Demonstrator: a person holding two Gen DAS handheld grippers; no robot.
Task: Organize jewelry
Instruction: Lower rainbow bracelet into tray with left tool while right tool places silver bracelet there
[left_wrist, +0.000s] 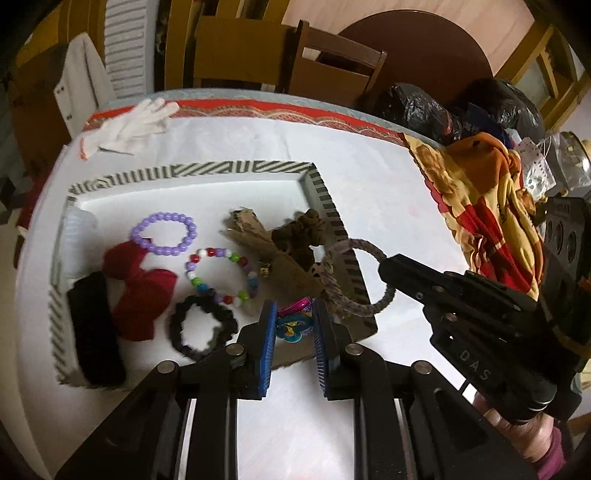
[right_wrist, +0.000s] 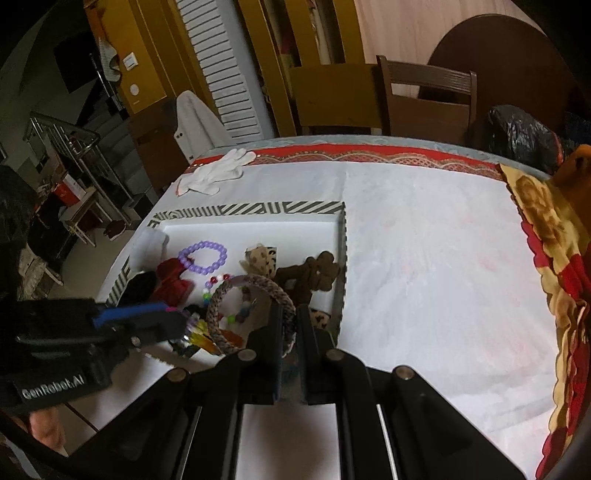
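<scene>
A striped-rim tray (left_wrist: 236, 169) on the white table holds a purple bead bracelet (left_wrist: 164, 233), a multicolour bead bracelet (left_wrist: 221, 273), a red bow (left_wrist: 138, 295), a black scrunchie (left_wrist: 203, 326), a brown scrunchie (left_wrist: 301, 230) and a leopard-print bow (left_wrist: 266, 254). My left gripper (left_wrist: 293, 325) is shut on a colourful hair clip (left_wrist: 291, 325) over the tray's near edge. My right gripper (right_wrist: 290, 332) is shut on a braided grey-purple ring bracelet (right_wrist: 229, 295) and holds it above the tray's right side; the bracelet (left_wrist: 354, 280) also shows in the left wrist view.
A white glove (left_wrist: 133, 125) lies at the table's far left edge. A red and yellow patterned cloth (left_wrist: 487, 199) is piled at the right. Black bags (left_wrist: 421, 107) and wooden chairs (left_wrist: 332, 70) stand behind the table. A black band (left_wrist: 94, 328) lies at the tray's left.
</scene>
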